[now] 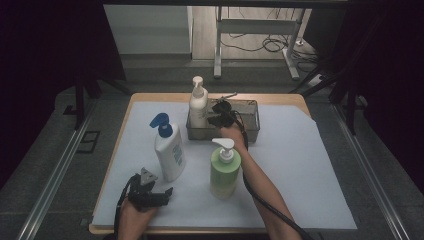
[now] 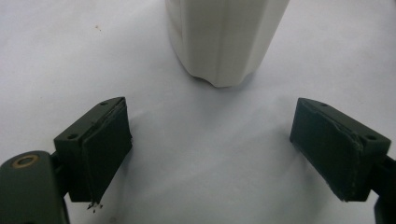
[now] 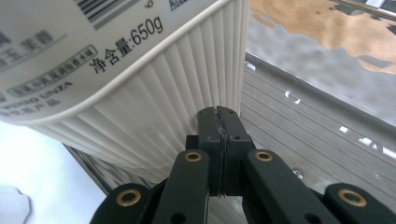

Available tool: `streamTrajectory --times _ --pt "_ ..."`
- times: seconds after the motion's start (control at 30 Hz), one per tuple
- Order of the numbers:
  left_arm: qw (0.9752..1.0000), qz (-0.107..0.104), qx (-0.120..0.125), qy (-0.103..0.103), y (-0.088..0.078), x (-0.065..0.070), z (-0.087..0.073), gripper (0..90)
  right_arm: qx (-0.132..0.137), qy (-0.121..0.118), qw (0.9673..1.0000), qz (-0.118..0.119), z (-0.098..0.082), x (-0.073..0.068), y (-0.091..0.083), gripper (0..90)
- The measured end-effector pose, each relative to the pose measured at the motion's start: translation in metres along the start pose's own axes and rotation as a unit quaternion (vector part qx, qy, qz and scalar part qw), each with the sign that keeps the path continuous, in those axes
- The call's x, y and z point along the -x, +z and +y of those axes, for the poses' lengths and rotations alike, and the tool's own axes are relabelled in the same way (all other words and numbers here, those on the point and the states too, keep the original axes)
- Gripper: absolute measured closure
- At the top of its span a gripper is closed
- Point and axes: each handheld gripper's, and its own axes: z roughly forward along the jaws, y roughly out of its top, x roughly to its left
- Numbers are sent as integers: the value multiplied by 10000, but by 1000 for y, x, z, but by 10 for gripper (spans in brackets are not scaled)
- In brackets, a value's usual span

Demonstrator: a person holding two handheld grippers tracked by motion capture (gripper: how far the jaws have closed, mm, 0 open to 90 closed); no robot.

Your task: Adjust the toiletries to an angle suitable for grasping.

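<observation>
Right gripper (image 1: 218,113) jaws pressed flat together, pad to pad, nothing between them; in the right gripper view the tips (image 3: 219,122) sit against the ribbed lower wall of the cream pump bottle (image 3: 126,88). That bottle (image 1: 198,103) stands upright in the left end of the metal tray (image 1: 250,131), at the far side of the desk (image 1: 295,98). Tray: rectangular, dull grey, brushed and reflective inside. Bottle: off-white plastic, vertical fluting near the base, smooth printed label above, white pump head.

Right forearm runs from the bottom edge up and forward to the tray, hand at the tray's near rim, black cable trailing along the arm. Left gripper (image 1: 150,192) rests low at the near left of the desk, jaws wide and holding nothing; its black pads (image 2: 105,149) are worn at the edges. Ahead of it stands the white bottle with blue pump (image 1: 167,147), smooth and oval-bodied, base on the white sheet (image 1: 300,165).

Count: three pump bottles (cream, white/blue, light green (image 1: 224,170)), one tray, two grippers. Green bottle is cylindrical, matte, white pump, mid-desk beside the right forearm.
</observation>
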Motion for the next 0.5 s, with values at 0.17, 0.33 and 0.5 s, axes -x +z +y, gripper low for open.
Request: streamTrajectory --times 0.17,0.33,0.5 --pt "10000 0 0 0 0 0 0 120 37 -70 9999 90 1 -4 3 893" --pt "10000 -1 -3 1 0 0 0 120 49 -107 9999 100 3 -7 4 893" --pt "10000 0 -3 0 0 0 0 120 84 -84 9998 155 4 -7 5 898"
